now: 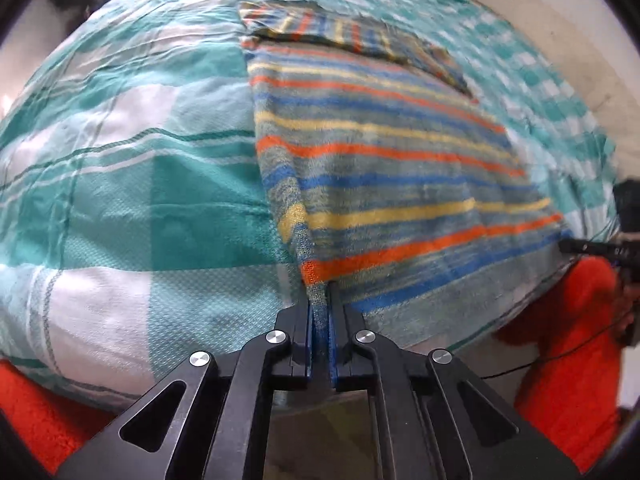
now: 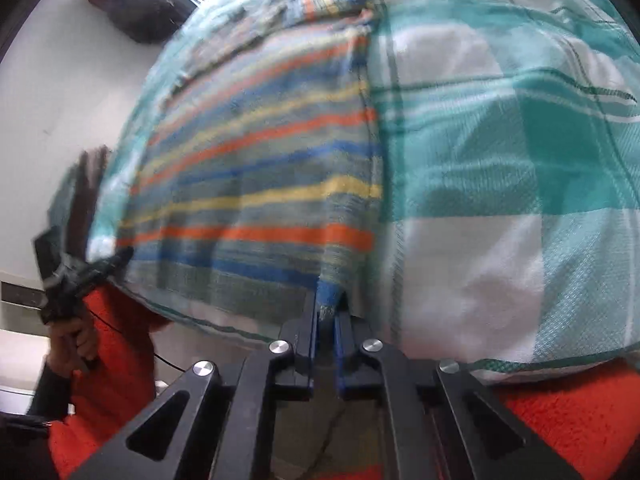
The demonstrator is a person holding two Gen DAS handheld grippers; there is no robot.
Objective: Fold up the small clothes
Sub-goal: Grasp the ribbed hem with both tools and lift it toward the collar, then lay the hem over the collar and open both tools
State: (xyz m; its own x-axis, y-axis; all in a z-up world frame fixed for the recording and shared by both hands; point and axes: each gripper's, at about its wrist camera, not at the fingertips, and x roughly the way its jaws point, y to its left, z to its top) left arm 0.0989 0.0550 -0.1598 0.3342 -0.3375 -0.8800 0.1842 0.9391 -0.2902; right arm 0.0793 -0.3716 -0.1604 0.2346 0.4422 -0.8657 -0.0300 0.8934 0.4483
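A small striped cloth (image 1: 380,168) with orange, blue and yellow bands lies spread on a teal and white checked sheet (image 1: 120,184). My left gripper (image 1: 321,300) is shut on the cloth's near left corner. My right gripper (image 2: 327,312) is shut on the near right corner of the striped cloth (image 2: 260,184). The right gripper also shows in the left wrist view (image 1: 588,248) at the cloth's right edge. The left gripper shows blurred in the right wrist view (image 2: 100,268). The cloth's far end is folded over.
The checked sheet (image 2: 500,184) covers a raised bed-like surface. Orange fleece (image 1: 560,340) hangs at the near edge, also in the right wrist view (image 2: 568,412). A dark bag (image 2: 136,4) lies on the pale floor at the far left. A thin black cable (image 1: 520,368) runs nearby.
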